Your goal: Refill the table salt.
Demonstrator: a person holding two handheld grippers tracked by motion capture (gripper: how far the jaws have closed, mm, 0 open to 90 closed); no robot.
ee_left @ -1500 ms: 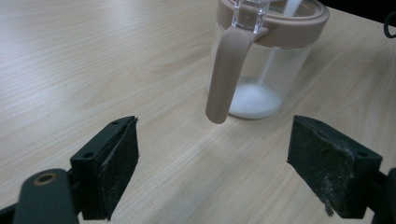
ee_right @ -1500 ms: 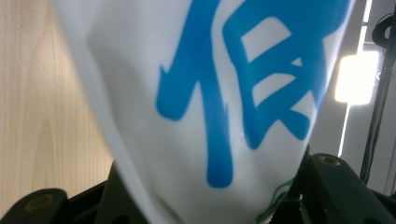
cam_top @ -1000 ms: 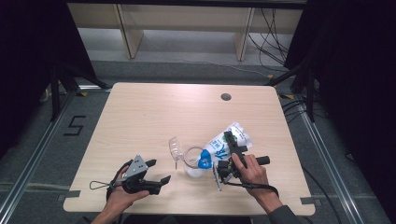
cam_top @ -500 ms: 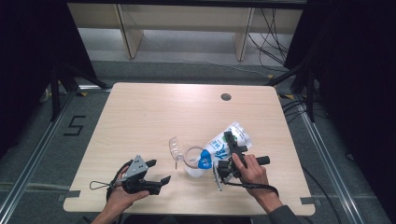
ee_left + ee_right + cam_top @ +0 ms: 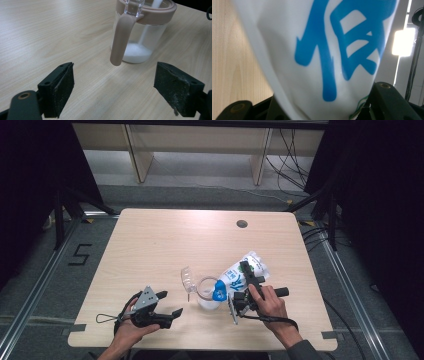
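The worktop (image 5: 165,245) carries everything I am working with. My right claw (image 5: 243,282) is clamped around a white bag with blue print (image 5: 245,270), tilted with its blue corner over the jar (image 5: 207,292), which stands near the front edge between my two hands. The jar has a pinkish rim and handle (image 5: 120,40), its clear lid flipped up, and white grains lying at the bottom. My left claw (image 5: 167,305) rests wide apart, empty, near the jar.
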